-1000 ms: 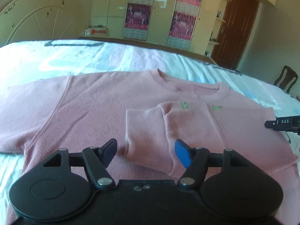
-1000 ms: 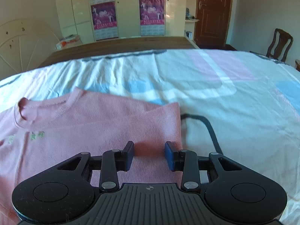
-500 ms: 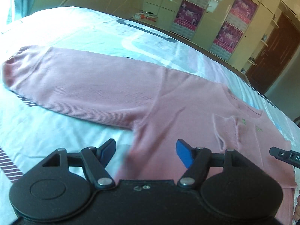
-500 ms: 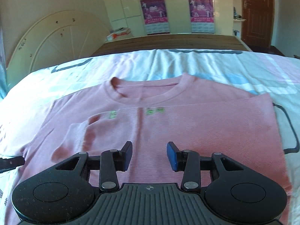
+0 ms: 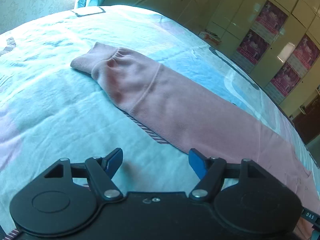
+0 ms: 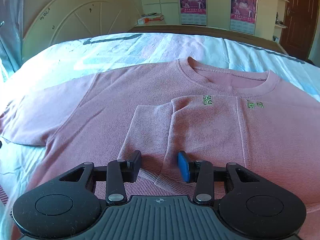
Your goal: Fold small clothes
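A pink long-sleeved sweater point(image 6: 200, 132) lies flat on the bed, neckline away from me, with small green embroidery on the chest. One sleeve point(image 6: 158, 140) is folded across its front. The other sleeve point(image 5: 152, 96) lies stretched out on the sheet, its ribbed cuff point(image 5: 90, 58) at the far end. My left gripper point(image 5: 155, 160) is open and empty, low over the sheet beside this sleeve's near edge. My right gripper point(image 6: 159, 165) is open and empty, just above the folded sleeve's cuff end.
The bed sheet point(image 5: 60, 110) is pale blue and pink with striped patches. A round white headboard point(image 6: 80, 20) stands behind the bed. Wardrobes with posters point(image 6: 192, 2) and a brown door point(image 6: 298, 16) line the far wall.
My left gripper has swung left from the sweater's body out along the stretched sleeve toward its cuff. My right gripper has moved left from the sweater's right edge to over the folded sleeve.
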`<act>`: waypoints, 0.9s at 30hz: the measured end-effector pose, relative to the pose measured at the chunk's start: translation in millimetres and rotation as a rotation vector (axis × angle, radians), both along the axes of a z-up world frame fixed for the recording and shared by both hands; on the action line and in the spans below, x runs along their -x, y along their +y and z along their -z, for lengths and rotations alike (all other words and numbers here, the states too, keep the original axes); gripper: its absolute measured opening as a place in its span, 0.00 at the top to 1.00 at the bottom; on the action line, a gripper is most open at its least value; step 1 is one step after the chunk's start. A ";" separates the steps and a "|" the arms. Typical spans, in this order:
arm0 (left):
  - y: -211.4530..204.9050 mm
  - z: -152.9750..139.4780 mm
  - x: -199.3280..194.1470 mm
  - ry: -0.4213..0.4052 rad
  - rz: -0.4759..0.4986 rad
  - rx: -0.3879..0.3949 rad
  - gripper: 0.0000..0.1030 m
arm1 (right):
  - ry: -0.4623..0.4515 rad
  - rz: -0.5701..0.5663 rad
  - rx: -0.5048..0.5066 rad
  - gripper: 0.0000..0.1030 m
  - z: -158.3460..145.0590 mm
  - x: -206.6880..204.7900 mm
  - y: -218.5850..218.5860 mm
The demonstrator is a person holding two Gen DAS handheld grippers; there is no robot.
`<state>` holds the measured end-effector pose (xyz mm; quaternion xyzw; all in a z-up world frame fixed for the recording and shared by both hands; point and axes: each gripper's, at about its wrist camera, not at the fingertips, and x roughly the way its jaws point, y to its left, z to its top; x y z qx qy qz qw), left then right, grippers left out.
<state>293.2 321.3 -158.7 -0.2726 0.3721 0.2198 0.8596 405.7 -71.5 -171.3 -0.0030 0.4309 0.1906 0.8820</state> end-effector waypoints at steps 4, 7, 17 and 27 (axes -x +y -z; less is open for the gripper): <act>32.4 4.7 -3.4 -0.018 -0.061 0.053 0.34 | -0.011 0.028 -0.048 0.60 -7.4 1.2 0.1; 54.3 13.6 -10.7 -0.040 -0.075 0.100 0.42 | -0.023 0.028 -0.060 0.59 -10.4 2.2 4.0; 89.5 24.0 -39.9 -0.130 -0.126 0.093 0.53 | -0.013 0.051 -0.086 0.59 -7.9 0.0 6.9; 99.0 22.4 -49.2 -0.161 -0.176 0.053 0.97 | -0.023 0.052 -0.046 0.59 -3.3 -4.0 10.3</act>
